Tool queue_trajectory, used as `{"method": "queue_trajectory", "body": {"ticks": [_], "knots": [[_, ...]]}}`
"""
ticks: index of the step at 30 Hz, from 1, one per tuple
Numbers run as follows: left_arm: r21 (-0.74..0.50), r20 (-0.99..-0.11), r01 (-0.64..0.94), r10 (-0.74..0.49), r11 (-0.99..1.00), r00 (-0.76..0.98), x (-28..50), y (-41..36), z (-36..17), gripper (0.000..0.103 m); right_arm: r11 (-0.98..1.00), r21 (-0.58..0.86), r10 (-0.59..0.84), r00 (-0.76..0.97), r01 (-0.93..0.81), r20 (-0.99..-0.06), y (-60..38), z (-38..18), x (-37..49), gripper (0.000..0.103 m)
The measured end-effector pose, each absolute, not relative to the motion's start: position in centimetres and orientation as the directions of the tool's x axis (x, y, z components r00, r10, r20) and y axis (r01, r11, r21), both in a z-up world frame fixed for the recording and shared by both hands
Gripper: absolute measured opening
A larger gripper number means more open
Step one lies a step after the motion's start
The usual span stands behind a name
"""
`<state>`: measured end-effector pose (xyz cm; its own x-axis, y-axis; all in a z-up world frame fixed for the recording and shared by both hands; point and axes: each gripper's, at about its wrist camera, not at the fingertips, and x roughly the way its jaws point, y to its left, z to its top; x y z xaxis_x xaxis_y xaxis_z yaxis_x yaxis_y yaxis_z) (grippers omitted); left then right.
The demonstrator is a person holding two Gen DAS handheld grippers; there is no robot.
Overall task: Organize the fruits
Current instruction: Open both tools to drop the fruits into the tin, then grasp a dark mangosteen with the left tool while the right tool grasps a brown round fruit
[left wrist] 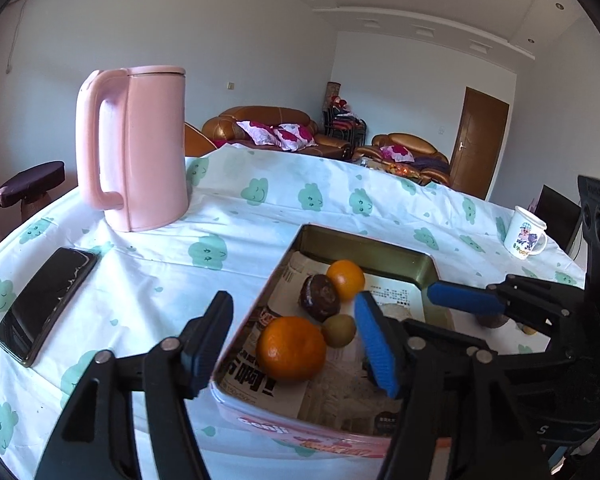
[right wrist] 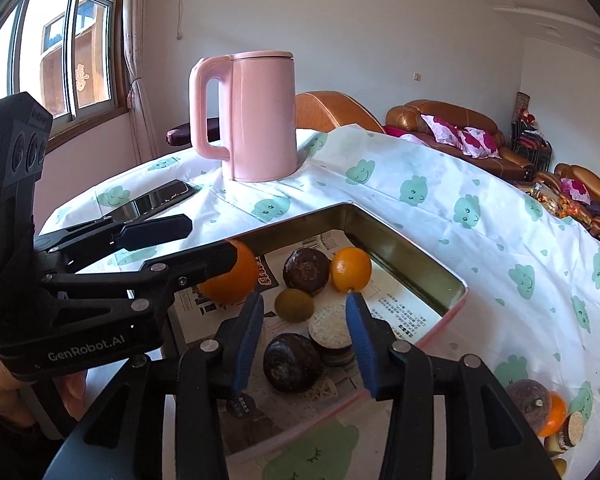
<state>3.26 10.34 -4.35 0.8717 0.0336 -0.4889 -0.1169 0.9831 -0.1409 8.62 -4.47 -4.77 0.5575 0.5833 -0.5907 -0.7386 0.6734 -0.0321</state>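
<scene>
A: Where does the fruit sit?

B: In the rectangular metal tin with a pink outer wall (right wrist: 440, 292), lined with newspaper. A large orange mandarin (left wrist: 291, 349) lies near the tin's left wall, a smaller orange (left wrist: 346, 279) toward the far wall, a dark brown mangosteen (left wrist: 319, 297) and a small green-brown kiwi (left wrist: 339, 330) between them. The right wrist view shows a second dark mangosteen (right wrist: 293, 362) and a pale round cut-faced piece (right wrist: 331, 326) closer to the near rim.

A: And the grippers?

B: The left gripper (left wrist: 294, 342) is spread wide, straddling the tin's left wall: one finger outside over the white cloud-print tablecloth (left wrist: 260, 208), the other inside. It grips nothing. The right gripper (right wrist: 306, 344) is also spread, hanging over the near end of the tin with the pale piece and second mangosteen between its blue pads, no contact that I can see.

A: Room around the tin?

B: Bare cloth left of it as far as the black smartphone (left wrist: 46, 304). The pink plastic kettle (left wrist: 140, 148) stands well apart behind. More fruit (right wrist: 540, 408) sits on the cloth just off the tin's right side.
</scene>
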Motion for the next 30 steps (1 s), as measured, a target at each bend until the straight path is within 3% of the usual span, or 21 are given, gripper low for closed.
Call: {"method": "queue_trajectory", "body": {"ticks": [2, 7, 11, 14, 26, 29, 30], "knots": [[-0.127, -0.466, -0.110, 0.039, 0.986, 0.884, 3.0, 9.4, -3.8, 0.083, 0.700, -0.065, 0.555, 0.599, -0.711, -0.577, -6.5, -4.3, 8.2, 0.053], [-0.099, -0.442, -0.034, -0.013, 0.995, 0.897, 3.3, 6.0, -2.7, 0.083, 0.801, -0.117, 0.431, 0.700, -0.587, -0.569, -13.5, -3.6, 8.5, 0.055], [-0.072, -0.441, 0.043, -0.070, 0.996, 0.895, 3.8, 2.2, -2.4, 0.092, 0.887, -0.128, 0.292, 0.754, -0.443, -0.589, -19.4, -4.1, 9.7, 0.055], [-0.047, -0.459, 0.106, -0.116, 0.993, 0.881, 4.5, -0.8, -2.7, 0.092, 0.921, -0.094, 0.242, 0.744, -0.378, -0.624, -22.2, -5.0, 10.7, 0.055], [0.016, -0.580, 0.234, -0.182, 0.972, 0.794, 9.0, -7.8, -4.7, 0.092, 0.924, 0.002, 0.257, 0.617, -0.382, -0.744, -23.0, -8.1, 13.3, 0.054], [0.017, -0.615, 0.272, -0.204, 0.962, 0.762, 10.1, -9.2, -5.2, 0.092, 0.920, 0.016, 0.264, 0.589, -0.392, -0.764, -22.9, -8.6, 13.6, 0.042], [0.025, -0.623, 0.276, -0.201, 0.961, 0.756, 10.6, -9.5, -5.4, 0.091, 0.921, 0.012, 0.257, 0.586, -0.389, -0.768, -22.9, -8.7, 13.7, 0.033]]}}
